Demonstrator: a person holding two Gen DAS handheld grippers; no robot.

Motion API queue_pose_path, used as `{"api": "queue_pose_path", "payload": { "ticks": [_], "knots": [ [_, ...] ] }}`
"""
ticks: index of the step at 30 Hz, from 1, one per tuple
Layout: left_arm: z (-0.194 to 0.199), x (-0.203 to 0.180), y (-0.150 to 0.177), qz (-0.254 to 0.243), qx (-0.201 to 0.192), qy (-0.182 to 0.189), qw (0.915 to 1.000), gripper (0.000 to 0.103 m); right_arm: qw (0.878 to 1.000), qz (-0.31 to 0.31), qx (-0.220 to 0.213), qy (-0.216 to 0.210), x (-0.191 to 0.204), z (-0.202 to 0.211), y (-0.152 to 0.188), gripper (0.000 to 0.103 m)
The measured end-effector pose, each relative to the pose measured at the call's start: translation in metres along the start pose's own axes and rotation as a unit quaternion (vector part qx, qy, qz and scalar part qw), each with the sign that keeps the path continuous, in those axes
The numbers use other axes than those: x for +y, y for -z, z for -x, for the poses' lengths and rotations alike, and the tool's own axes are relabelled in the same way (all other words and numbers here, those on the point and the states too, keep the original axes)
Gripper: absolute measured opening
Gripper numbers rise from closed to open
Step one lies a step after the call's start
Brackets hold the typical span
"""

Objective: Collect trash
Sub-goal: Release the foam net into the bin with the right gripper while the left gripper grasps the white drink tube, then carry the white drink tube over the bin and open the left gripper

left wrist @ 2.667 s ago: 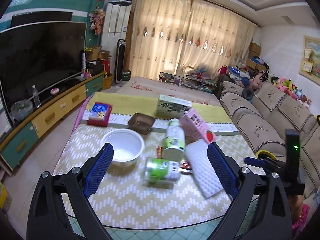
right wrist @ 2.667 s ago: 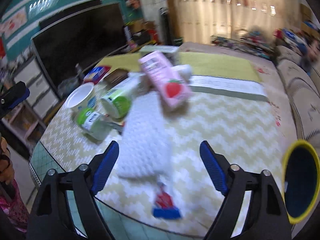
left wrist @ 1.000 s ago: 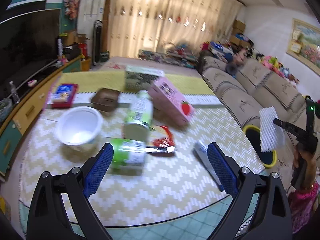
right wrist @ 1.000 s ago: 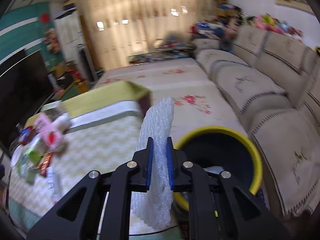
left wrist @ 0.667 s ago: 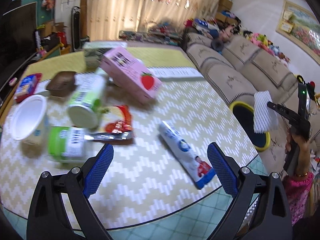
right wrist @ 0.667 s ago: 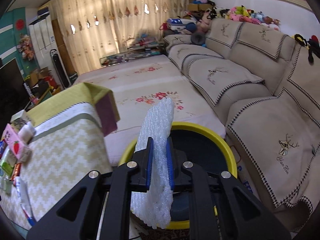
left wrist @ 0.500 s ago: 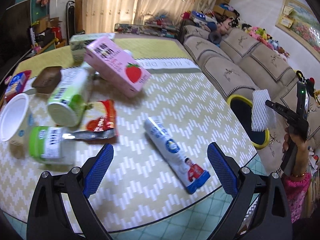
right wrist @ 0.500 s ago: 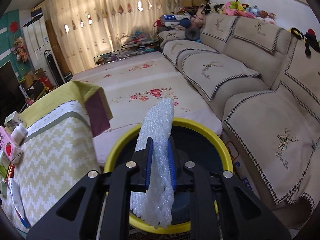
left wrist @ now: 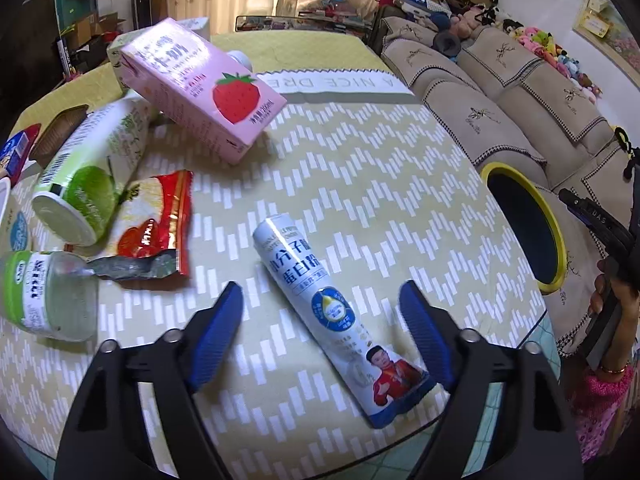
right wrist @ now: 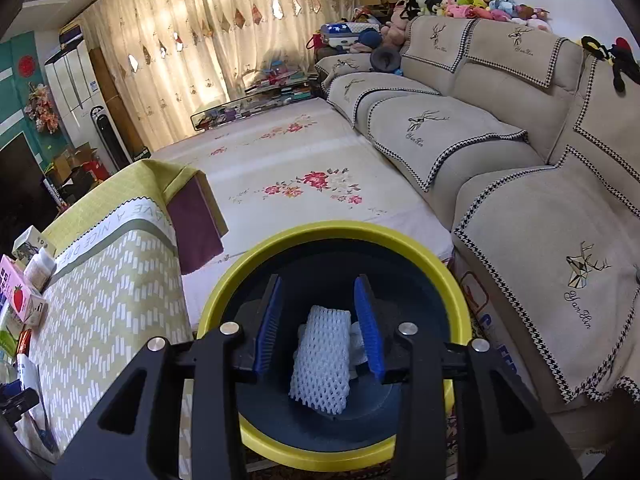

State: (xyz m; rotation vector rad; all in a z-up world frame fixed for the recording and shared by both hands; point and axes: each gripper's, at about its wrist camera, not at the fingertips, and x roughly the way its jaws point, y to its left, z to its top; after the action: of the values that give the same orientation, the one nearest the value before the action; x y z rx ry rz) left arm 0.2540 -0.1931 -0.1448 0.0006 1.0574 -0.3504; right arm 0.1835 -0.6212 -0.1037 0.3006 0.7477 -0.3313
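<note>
My right gripper (right wrist: 320, 320) is open above the yellow-rimmed bin (right wrist: 248, 280), and the white foam net (right wrist: 320, 364) lies loose inside it. My left gripper (left wrist: 320, 312) is open just above the table, its fingers on either side of a white and blue tube-shaped package (left wrist: 320, 296) lying flat. Other trash on the table: a pink strawberry milk carton (left wrist: 204, 84), a green and white bottle (left wrist: 88, 168), a red snack wrapper (left wrist: 156, 224) and a small clear green-labelled bottle (left wrist: 44, 296). The bin also shows in the left wrist view (left wrist: 556, 216).
The table (left wrist: 360, 168) has a yellow zigzag cloth, with its edge close below my left gripper. A beige sofa (right wrist: 520, 184) runs along the right. A floral rug (right wrist: 300, 168) covers the floor beyond the bin. The right hand and its gripper body (left wrist: 608, 240) show at the right of the left wrist view.
My right gripper opened and let go of the foam net, which dropped into the bin. My left gripper moved down and forward over the tube-shaped package.
</note>
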Motion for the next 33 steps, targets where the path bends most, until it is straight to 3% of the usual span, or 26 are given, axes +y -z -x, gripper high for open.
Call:
{"api": "queue_pose_path", "payload": {
  "ticks": [2,7,10,21,28,33],
  "knots": [
    [-0.002,-0.004,-0.002,-0.009,-0.003,-0.008,0.9999,0.068,1.0,-0.001,0.002,-0.004,0.002,-0.001,0.001,0.037],
    [-0.007,-0.012,-0.006,-0.032,-0.005,-0.013,0.9994,0.034,1.0,-0.001,0.006,-0.013,0.003,-0.004,0.002,0.037],
    [-0.009,-0.018,-0.008,-0.048,-0.002,-0.005,0.9989,0.019,1.0,-0.003,0.008,-0.016,0.003,-0.006,0.003,0.037],
    [0.007,-0.07,-0.026,-0.126,-0.026,0.034,0.9911,0.016,0.999,-0.026,-0.005,-0.026,-0.011,0.007,0.002,0.037],
    [0.015,-0.126,-0.052,-0.187,-0.039,0.079,0.9784,0.016,0.998,-0.05,-0.029,-0.027,-0.034,0.031,0.004,0.037],
    [0.012,-0.181,-0.072,-0.234,-0.043,0.116,0.9644,0.016,0.997,-0.07,-0.039,-0.012,-0.056,0.046,0.011,0.039]
  ]
}}
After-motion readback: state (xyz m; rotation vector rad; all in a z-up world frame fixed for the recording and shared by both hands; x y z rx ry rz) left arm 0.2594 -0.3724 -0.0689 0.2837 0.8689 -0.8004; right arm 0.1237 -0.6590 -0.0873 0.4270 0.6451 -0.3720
